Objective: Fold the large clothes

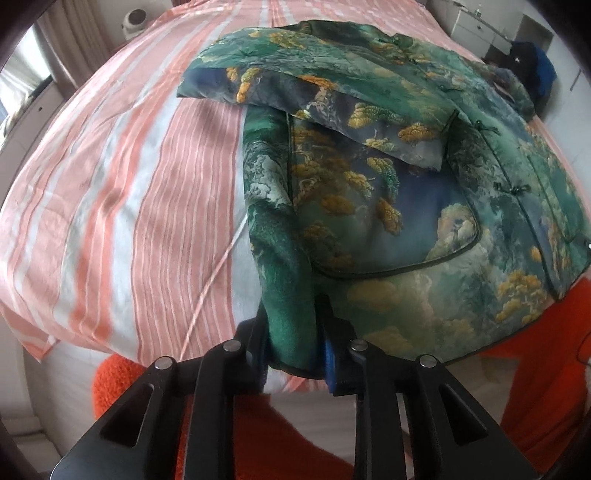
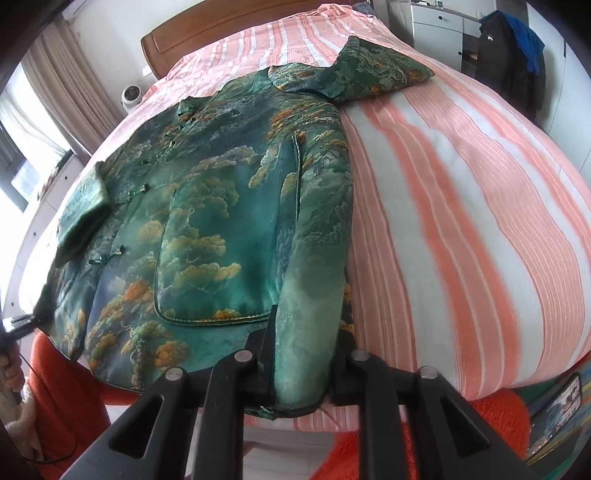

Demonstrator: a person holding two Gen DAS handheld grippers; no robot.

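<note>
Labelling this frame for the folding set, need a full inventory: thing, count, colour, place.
jacket: 1, green with gold tree print, flat on the bed, one sleeve folded across the front, the other out to the side
bedsheet: 1, pink and white stripes, covering the bed
headboard: 1, brown wood, far end
drawer unit: 1, white, far corner
dark garment: 1, black with blue, hanging beside the drawers
curtain: 1, beige, by the window
left hand-held gripper: 1, black, closed on the jacket hem
right hand-held gripper: 1, black, closed on the hem's other corner
</note>
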